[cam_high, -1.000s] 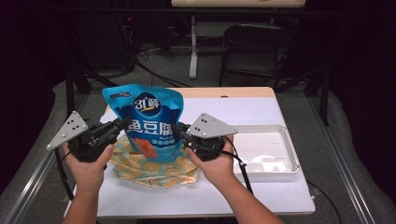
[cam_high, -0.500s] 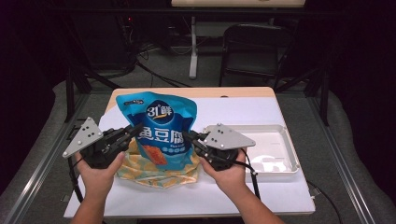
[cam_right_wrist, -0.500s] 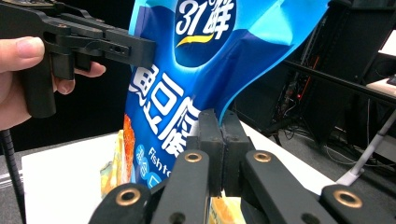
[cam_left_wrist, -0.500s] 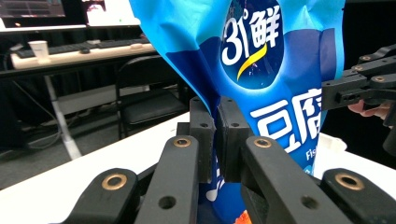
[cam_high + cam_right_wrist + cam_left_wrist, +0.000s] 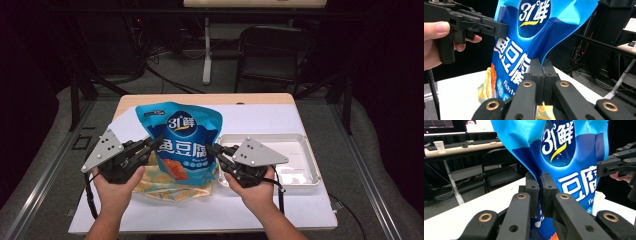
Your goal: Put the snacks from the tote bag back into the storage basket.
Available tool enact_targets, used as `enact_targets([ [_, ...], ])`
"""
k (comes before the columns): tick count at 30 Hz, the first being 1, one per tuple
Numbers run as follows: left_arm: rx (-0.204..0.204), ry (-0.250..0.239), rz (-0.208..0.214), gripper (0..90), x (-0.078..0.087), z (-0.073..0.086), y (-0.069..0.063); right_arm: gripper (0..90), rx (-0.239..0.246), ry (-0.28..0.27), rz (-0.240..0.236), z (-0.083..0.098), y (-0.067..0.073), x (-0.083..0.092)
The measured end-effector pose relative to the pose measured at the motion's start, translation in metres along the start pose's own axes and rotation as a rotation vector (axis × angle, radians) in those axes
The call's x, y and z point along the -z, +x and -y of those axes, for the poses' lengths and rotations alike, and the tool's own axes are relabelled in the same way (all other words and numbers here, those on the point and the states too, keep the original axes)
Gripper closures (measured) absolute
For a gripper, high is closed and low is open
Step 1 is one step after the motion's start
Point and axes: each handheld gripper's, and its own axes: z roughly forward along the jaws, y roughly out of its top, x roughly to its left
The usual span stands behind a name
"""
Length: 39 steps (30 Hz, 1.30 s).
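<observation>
The bag [image 5: 181, 142] stood upright, long axis twelve to six, left gripper [image 5: 150, 146] and right gripper [image 5: 216, 151] clamped on its nine and three o'clock edges.

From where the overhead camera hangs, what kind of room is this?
Probably a lab or office workroom: a white table in a metal frame, a black chair behind it, and a desk with keyboards and a paper cup.
</observation>
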Motion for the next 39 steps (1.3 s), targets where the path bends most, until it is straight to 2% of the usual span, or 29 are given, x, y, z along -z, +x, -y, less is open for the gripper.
enact_targets([
  [4, -0.004, 0.004, -0.007, 86.6, -0.003, -0.004, -0.003, 89.9, -0.003, -0.001, -0.01, -0.001, -0.004, 0.003],
  [14, -0.01, 0.011, -0.007, 86.5, -0.014, -0.013, -0.013, 89.9, -0.022, -0.023, 0.003, -0.002, -0.015, 0.014],
  [22, -0.013, 0.018, 0.013, 86.2, -0.03, -0.023, -0.019, 89.8, -0.07, -0.046, 0.015, -0.003, -0.028, 0.026],
  [32, 0.0, 0.017, 0.036, 86.1, -0.043, -0.03, -0.022, 89.7, -0.095, -0.06, 0.043, -0.003, -0.036, 0.036],
  [39, -0.023, 0.023, 0.044, 85.9, -0.051, -0.037, -0.027, 89.7, -0.105, -0.072, 0.058, -0.005, -0.043, 0.044],
])
